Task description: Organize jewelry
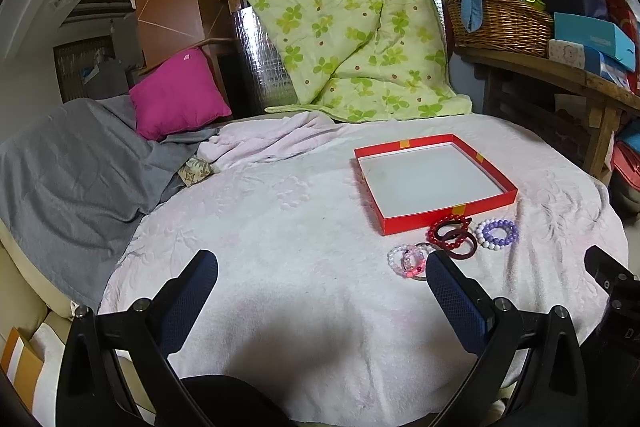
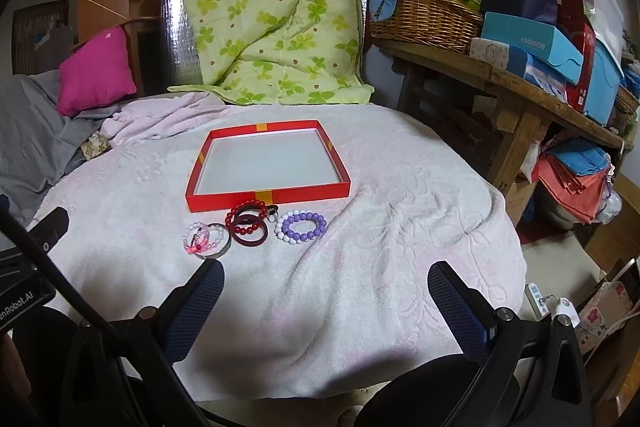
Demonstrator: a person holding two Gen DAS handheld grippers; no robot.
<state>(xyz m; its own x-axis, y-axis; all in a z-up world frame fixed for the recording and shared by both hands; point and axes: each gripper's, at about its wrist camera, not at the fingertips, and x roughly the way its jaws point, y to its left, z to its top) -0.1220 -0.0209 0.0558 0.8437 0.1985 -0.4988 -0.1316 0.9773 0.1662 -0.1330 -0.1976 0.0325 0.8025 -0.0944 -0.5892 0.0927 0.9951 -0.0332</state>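
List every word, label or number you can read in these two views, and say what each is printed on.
"FASHION": on the blue box on the wooden bench.
"nRobot.AI": cut off at the frame edge, on the left gripper's body, seen from the right wrist view.
The same blue box in the left wrist view carries print too blurred to read.

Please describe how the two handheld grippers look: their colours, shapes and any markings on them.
Both look alike. The left gripper and the right gripper each have two dark blue fingers with a fine mesh texture, mounted on black angular brackets with silver bolts. In the right wrist view, the other gripper's black body carries white lettering ending "nRobot.AI". No hands or sleeves are visible.
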